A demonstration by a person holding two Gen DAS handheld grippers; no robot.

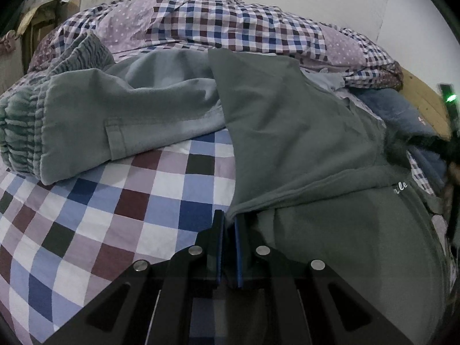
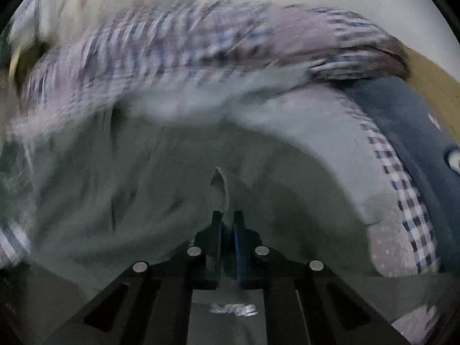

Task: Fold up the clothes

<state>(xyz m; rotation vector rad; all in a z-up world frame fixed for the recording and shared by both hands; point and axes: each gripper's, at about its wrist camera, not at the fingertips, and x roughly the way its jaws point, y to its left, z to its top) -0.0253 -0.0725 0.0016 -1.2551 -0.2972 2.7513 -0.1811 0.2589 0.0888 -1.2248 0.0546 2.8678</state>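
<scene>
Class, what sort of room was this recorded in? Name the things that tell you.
Most likely a bedroom: clothes lie on a checked bedsheet, a rumpled checked quilt is heaped behind them, and a wooden bed frame shows at the right edge.

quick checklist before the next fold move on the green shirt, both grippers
1. Left gripper pinching the green shirt at its edge: ok.
2. Right gripper shut on green cloth: ok, though the view is blurred.
3. Shirt lying flat: not ok, it is creased.
4. Grey-green trousers off the shirt: cannot tell, they touch it.
5. Open checked sheet to the left: ok.
</scene>
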